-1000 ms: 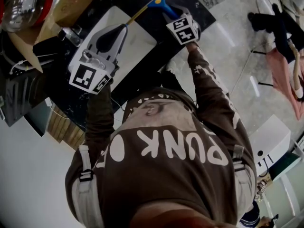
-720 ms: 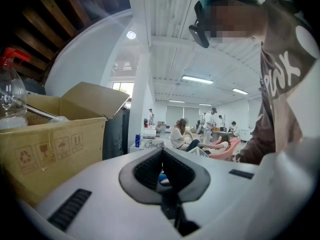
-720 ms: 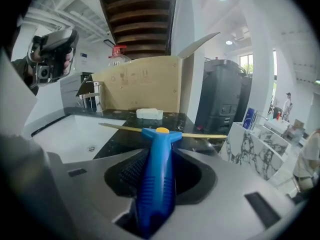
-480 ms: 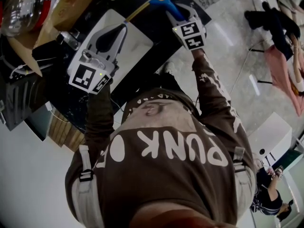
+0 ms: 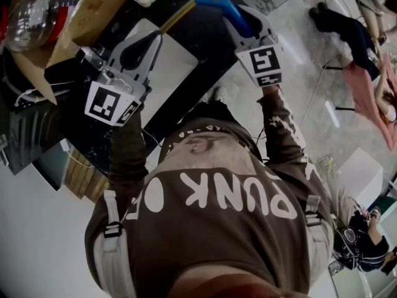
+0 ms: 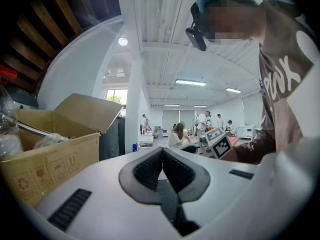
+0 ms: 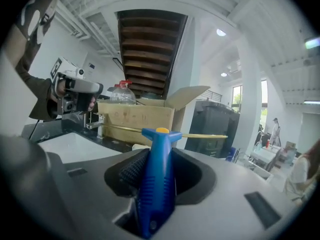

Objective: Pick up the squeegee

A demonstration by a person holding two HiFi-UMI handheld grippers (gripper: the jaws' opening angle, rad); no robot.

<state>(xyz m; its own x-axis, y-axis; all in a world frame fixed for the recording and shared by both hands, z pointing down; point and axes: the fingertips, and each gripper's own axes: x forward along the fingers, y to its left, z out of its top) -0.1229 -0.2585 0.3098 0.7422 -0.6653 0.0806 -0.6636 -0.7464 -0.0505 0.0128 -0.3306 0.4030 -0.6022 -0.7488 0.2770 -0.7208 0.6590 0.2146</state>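
Dark counter, open office behind. Squeegee: likely light, rigid; blue ribbed handle best hold, thin yellow blade flexible. Right gripper pinches handle; left gripper fingers pressed together, empty.

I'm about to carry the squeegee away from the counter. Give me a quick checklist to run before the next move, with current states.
1. Right tongs clamped on squeegee: ok, the blue handle sits between the pads.
2. Blade off the counter: ok.
3. Blade roughly level: ok.
4. Blade clear of cardboard box: cannot tell.
5. Left tongs shut and empty: ok.
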